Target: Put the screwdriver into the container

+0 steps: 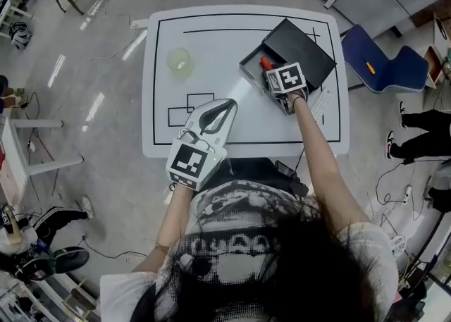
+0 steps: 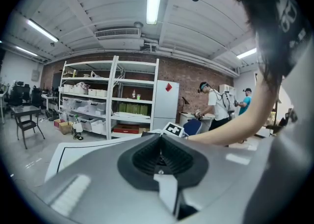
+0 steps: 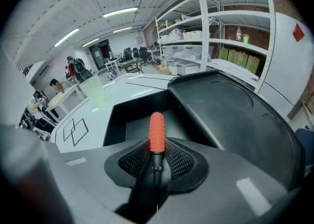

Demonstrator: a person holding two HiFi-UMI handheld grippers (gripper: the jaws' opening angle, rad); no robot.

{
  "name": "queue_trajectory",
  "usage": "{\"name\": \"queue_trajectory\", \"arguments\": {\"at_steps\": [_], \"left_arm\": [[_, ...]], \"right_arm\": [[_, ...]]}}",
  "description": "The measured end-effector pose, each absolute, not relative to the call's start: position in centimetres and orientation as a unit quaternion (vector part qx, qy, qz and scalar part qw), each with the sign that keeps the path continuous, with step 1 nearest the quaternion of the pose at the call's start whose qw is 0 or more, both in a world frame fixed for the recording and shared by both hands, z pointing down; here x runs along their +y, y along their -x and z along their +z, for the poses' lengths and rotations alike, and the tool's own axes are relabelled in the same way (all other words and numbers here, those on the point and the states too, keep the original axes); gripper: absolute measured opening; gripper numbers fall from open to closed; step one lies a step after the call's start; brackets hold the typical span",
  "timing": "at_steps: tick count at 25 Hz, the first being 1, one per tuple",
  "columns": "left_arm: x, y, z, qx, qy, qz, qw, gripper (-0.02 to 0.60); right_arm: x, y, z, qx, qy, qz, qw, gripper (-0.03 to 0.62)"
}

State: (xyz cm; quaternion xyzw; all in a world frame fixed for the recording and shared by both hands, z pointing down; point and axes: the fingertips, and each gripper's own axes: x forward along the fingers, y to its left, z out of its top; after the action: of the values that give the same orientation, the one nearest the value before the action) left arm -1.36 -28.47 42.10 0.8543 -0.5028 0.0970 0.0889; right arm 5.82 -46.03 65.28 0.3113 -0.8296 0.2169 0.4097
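Right gripper (image 3: 157, 158): jaws clamped on the screwdriver's (image 3: 157, 130) dark end, orange handle pointing out over the container (image 1: 248, 68).
Container: black, lid open, at the table's (image 1: 232, 25) 2 o'clock.
Left gripper (image 1: 227, 106): jaws together, empty, over the table's 7 o'clock edge.
Cup (image 1: 179, 60): 10 o'clock.

Past the right gripper (image 3: 156, 165)'s fingertips only the screwdriver (image 3: 157, 131)'s orange grip sticks out; shaft and tip are buried behind the clamped jaws. From overhead, its marker cube (image 1: 285, 77) covers most of the tool and the container (image 1: 306, 53)'s near end. The cup (image 1: 179, 60) ahead of the left gripper (image 1: 230, 105)'s fingertips is too faint to tell its contents
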Motion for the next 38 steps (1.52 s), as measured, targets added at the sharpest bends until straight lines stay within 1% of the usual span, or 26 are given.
{"name": "queue_trajectory", "arguments": {"at_steps": [2,3,6,9,15,18,28,38], "left_arm": [[-28.3,1.8,42.0,-0.504,-0.854,0.097,0.090,0.000],[-28.2,1.9,41.9,-0.504,-0.854,0.097,0.091,0.000],[-28.1,2.2,42.0,-0.502,-0.854,0.096,0.092,0.000],[-28.2,2.2,42.1,-0.499,-0.856,0.097,0.092,0.000],[-27.9,1.8,42.5,-0.489,-0.862,0.094,0.093,0.000],[-27.5,2.1,42.5,-0.485,-0.864,0.093,0.093,0.000],[-25.4,3.4,42.2,-0.455,-0.881,0.094,0.091,0.000],[-24.0,4.3,41.8,-0.401,-0.907,0.099,0.084,0.000]], "right_arm": [[-46.1,-5.5,65.0,-0.832,-0.310,0.220,0.405,0.100],[-46.0,-5.4,64.9,-0.834,-0.307,0.218,0.403,0.118],[-45.7,-5.3,64.8,-0.839,-0.297,0.201,0.409,0.146],[-45.5,-5.4,64.3,-0.841,-0.296,0.191,0.411,0.146],[-44.4,-5.9,62.0,-0.859,-0.301,0.177,0.375,0.133],[-43.1,-5.9,59.9,-0.869,-0.307,0.171,0.348,0.126],[-36.2,-5.2,50.9,-0.893,-0.347,0.175,0.225,0.101],[-29.6,-4.1,46.8,-0.887,-0.391,0.189,0.157,0.094]]}}
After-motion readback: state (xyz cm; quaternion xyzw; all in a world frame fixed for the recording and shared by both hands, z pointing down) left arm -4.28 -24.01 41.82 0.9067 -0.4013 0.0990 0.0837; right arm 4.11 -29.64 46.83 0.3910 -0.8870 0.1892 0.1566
